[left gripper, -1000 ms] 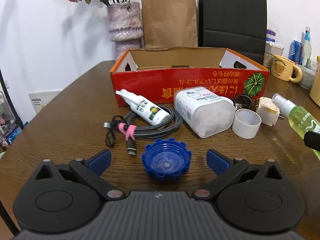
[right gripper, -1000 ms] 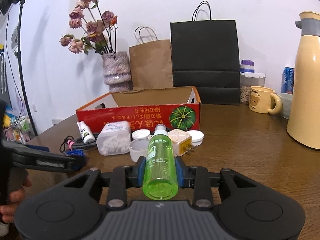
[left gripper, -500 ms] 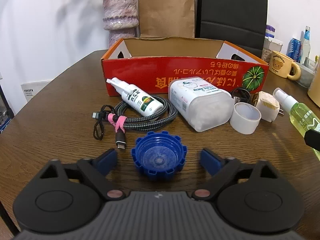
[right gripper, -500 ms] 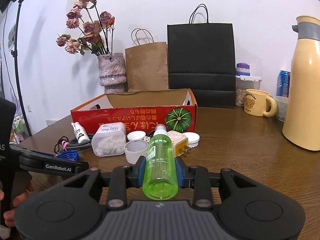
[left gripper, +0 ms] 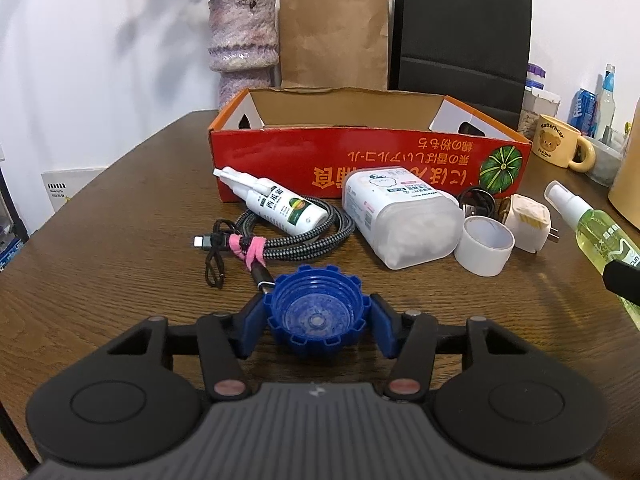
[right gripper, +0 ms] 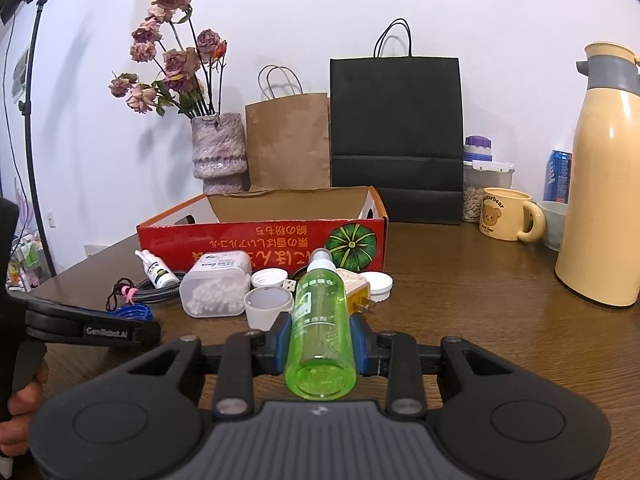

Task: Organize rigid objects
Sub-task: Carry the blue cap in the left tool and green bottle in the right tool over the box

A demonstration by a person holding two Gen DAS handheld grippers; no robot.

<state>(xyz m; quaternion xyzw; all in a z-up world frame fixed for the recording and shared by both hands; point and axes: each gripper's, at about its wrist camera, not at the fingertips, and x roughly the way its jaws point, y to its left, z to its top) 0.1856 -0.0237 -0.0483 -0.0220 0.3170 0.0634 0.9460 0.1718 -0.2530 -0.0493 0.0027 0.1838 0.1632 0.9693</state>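
Your left tool (left gripper: pixel 316 322) is closing on the blue cap (left gripper: pixel 316 316), which lies open side up on the bench (left gripper: pixel 100 264), in front of the red box (left gripper: pixel 360 156) and just in front of the coiled cable (left gripper: pixel 288 236). The blue pads sit at the cap's ridged rim on both sides. Finish the squeeze evenly, keep the cap level, then lift straight up so the cable's plug beside it is not dragged along.

Your right tool (right gripper: pixel 320 344) is pinching the green spray bottle (right gripper: pixel 322 320) around its body, nozzle pointing toward the red box (right gripper: pixel 260 240).

The left wrist view shows the pads meeting the cap; the right wrist view shows only a sliver of blue behind the left tool's arm. The right view alone shows two white lids (right gripper: pixel 378 282) in front of the box and a tall cream jug (right gripper: pixel 604 200) well to its right.
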